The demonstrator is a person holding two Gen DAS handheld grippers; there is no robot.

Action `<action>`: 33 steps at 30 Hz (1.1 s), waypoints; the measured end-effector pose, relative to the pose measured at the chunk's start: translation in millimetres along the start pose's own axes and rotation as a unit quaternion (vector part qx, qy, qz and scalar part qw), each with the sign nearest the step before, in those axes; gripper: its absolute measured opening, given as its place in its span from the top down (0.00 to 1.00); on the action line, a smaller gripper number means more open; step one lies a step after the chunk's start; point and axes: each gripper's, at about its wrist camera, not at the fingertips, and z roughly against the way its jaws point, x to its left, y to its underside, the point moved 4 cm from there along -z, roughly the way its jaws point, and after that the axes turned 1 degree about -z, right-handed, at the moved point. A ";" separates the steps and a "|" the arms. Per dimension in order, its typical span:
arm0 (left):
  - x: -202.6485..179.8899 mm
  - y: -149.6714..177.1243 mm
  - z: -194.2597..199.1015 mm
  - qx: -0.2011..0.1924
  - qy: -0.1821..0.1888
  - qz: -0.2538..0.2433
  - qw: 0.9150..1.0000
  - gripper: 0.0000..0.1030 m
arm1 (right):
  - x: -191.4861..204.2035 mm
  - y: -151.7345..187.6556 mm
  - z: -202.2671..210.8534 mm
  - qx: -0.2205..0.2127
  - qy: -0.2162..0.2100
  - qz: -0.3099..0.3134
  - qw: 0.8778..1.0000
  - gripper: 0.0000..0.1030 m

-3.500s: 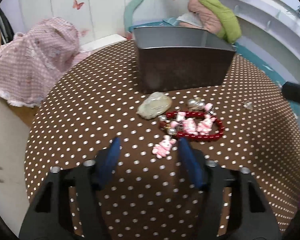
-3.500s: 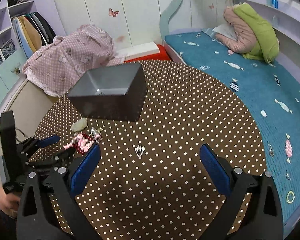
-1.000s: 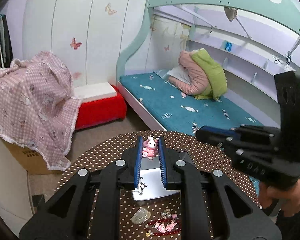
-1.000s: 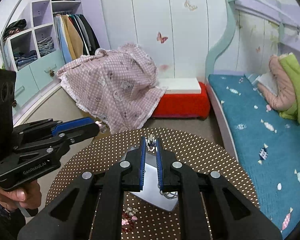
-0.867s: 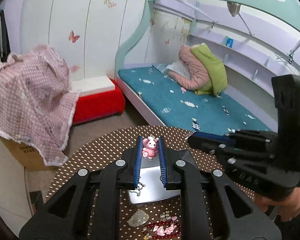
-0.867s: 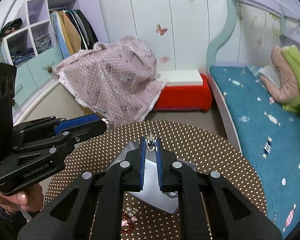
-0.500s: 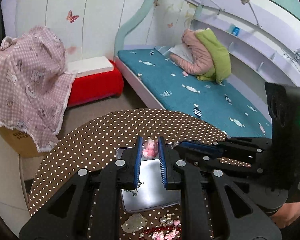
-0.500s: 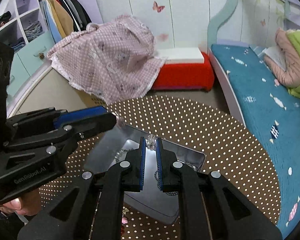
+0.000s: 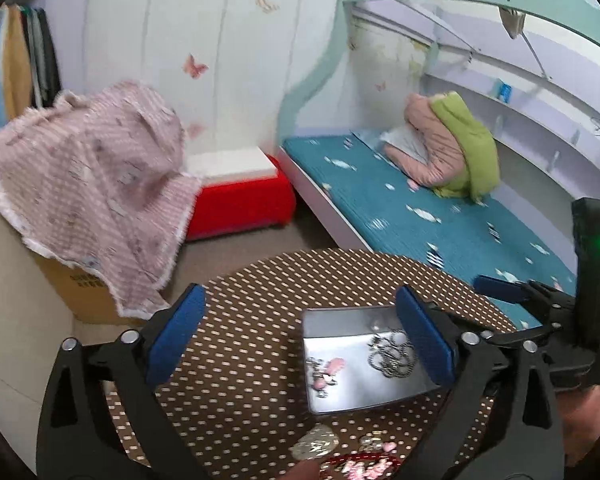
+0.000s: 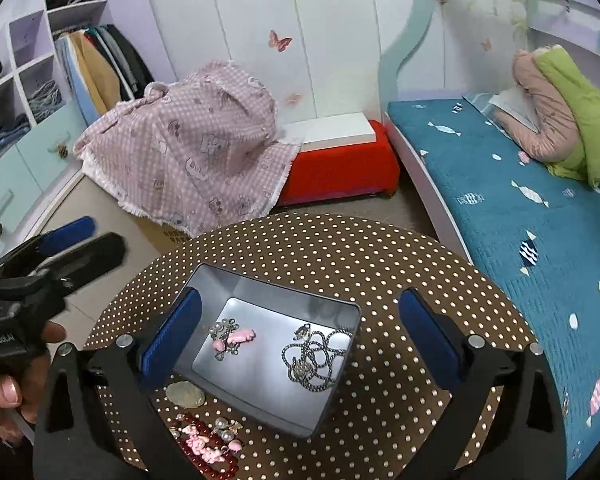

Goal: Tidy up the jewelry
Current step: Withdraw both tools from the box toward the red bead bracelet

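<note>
White butterfly-decorated wall panels (image 10: 260,20), teal-covered bed (image 10: 520,200), red bench (image 10: 340,168), open wardrobe shelves (image 10: 40,80).

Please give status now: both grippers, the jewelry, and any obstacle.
Left gripper and right gripper just opened, empty. Pink charm and chain in tin. Red bracelet on table. No obstacle.

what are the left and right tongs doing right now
Left tongs: just opened, empty; pink charm lies in the tin.
Right tongs: just opened, empty; chain in tin.

table (image 10: 380,280): brown, white dots | box (image 10: 204,360): grey | charm (image 10: 236,336): pink
</note>
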 end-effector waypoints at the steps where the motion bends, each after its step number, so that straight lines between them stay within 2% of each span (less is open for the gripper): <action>1: 0.9 -0.6 6.2 -0.007 -0.006 -0.001 1.000 0.06 | -0.1 -0.4 4.1 -0.007 0.004 -0.001 1.000 0.07; 12: 3.6 -4.5 68.0 -0.057 -0.042 -0.001 0.997 0.05 | 9.4 -2.8 65.4 -0.071 0.002 -0.006 0.997 0.07; 20: 4.1 0.0 109.0 -0.085 -0.066 0.001 0.994 0.05 | 16.6 1.7 105.7 -0.110 0.018 -0.001 0.994 0.07; 27: 9.5 16.3 127.9 -0.086 -0.077 0.012 0.993 0.05 | 24.1 13.4 129.1 -0.130 0.037 0.003 0.991 0.07; 33: 18.3 38.1 135.7 -0.076 -0.087 0.024 0.993 0.05 | 27.6 28.7 137.4 -0.129 0.044 0.006 0.991 0.07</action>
